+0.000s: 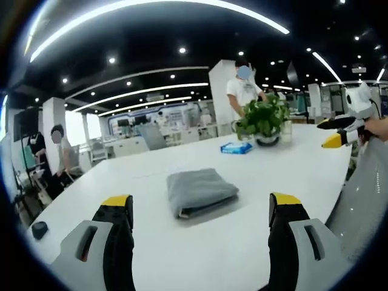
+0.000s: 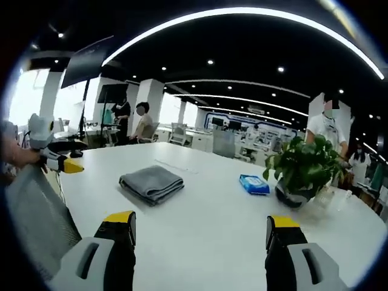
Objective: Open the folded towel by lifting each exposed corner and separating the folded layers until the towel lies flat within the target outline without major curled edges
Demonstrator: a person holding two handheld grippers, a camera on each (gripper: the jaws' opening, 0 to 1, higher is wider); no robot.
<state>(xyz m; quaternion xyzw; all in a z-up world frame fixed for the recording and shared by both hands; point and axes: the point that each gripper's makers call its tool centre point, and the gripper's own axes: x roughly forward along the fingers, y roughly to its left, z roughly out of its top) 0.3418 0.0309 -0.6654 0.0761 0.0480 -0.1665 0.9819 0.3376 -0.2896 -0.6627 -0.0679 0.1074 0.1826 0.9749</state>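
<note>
A grey towel (image 1: 200,191) lies folded into a thick rectangle near the middle of the white table (image 1: 297,167). My left gripper (image 1: 200,201) hovers short of it, open, with nothing between its yellow-tipped jaws. My right gripper (image 1: 335,131) comes in from the right of the left gripper view, held above the table's edge. In the right gripper view the towel (image 2: 151,182) sits ahead and to the left, well beyond my right gripper (image 2: 200,221), which stands open and empty. My left gripper (image 2: 63,162) shows at the left edge there, held by a hand.
A potted plant (image 1: 264,121) (image 2: 303,170) and a blue packet (image 1: 236,147) (image 2: 253,183) stand on the table past the towel. A small black object (image 1: 39,229) lies near one edge. A mesh chair back (image 2: 36,224) is beside the table. A person (image 1: 242,91) stands behind the plant.
</note>
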